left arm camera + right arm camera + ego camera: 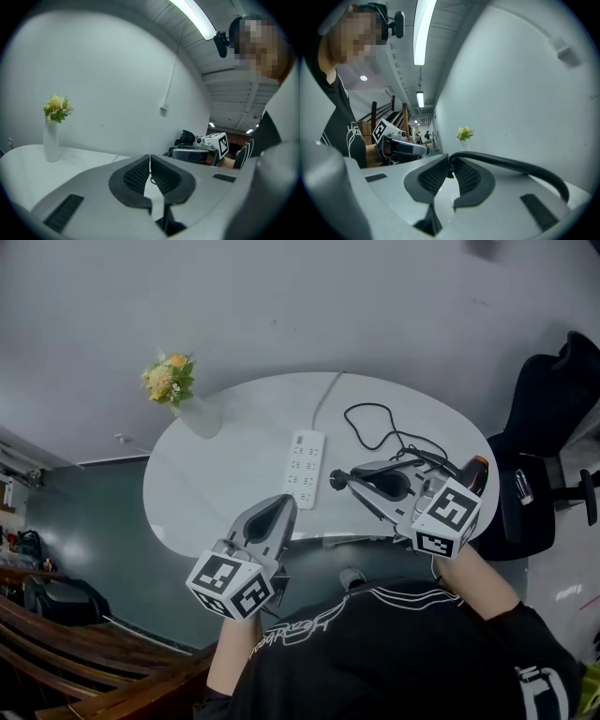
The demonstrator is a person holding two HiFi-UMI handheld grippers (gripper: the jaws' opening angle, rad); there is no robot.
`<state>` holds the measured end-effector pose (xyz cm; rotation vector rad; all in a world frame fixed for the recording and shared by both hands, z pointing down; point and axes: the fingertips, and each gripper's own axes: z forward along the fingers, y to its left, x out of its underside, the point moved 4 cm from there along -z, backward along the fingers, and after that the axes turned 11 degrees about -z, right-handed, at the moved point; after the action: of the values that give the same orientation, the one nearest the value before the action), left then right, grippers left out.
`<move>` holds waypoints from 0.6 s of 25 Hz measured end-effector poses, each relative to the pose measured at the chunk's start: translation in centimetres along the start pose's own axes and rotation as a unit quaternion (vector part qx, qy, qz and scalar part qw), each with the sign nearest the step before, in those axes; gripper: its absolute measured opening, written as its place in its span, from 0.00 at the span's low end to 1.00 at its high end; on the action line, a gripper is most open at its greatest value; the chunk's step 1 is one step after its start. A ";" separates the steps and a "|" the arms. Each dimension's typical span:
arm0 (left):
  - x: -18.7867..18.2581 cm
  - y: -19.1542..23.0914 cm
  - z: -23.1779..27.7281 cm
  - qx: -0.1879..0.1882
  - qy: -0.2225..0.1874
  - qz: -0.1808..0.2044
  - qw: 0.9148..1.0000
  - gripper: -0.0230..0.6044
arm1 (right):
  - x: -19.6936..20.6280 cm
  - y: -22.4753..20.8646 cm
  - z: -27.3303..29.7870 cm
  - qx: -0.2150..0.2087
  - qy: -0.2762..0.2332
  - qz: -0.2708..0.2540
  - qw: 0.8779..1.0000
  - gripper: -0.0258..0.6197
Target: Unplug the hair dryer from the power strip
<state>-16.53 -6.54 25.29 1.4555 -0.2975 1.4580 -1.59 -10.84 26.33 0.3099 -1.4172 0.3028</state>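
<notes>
Two grippers, two different states: the right gripper (pixel 451 169) is clenched on the hair dryer's black cable (pixel 511 164), which is pinched between its pads and arches off toward 3 o'clock in the right gripper view. The left gripper (pixel 150 161) has its jaws pressed together with nothing between them.

In the head view the power strip (pixel 305 468) lies on the white table (pixel 216 488) with its long axis running 12 to 6 o'clock, its own pale lead leaving at 12. The right gripper's tip sits just beside the strip's lower right edge, at about 4 o'clock of the strip's middle and apart from it. A small pale lump at that tip is probably the plug, so I judge it already out of its socket, though the sockets are too small to check.

From the tip the cable runs off toward 1 o'clock into loose loops. The hair dryer (pixel 476 474), dark with an orange-brown end, lies at 3 o'clock near the table's right edge, partly behind the marker cube.

The left gripper's tip lies at 7 o'clock of the strip, near the table's front edge, so it is the closer hand for steadying the strip. Any further pull should go toward 3 o'clock, square to the strip's long axis.
</notes>
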 end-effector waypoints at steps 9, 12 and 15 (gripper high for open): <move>-0.6 -3.6 -4.0 0.033 -0.013 0.013 0.999 0.05 | -3.0 5.2 -2.8 0.010 -0.027 0.023 0.999 0.08; -0.3 -4.4 -5.3 0.035 -0.014 0.028 0.999 0.05 | -3.1 6.7 -3.3 0.015 -0.025 0.018 0.999 0.08; 0.4 -4.9 -6.2 0.028 -0.009 0.044 0.999 0.05 | -2.9 7.7 -3.9 0.023 -0.023 0.017 0.999 0.08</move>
<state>-16.46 0.61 21.83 1.5175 -0.3375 1.5363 -1.37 -2.32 23.21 0.3322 -1.4639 0.3589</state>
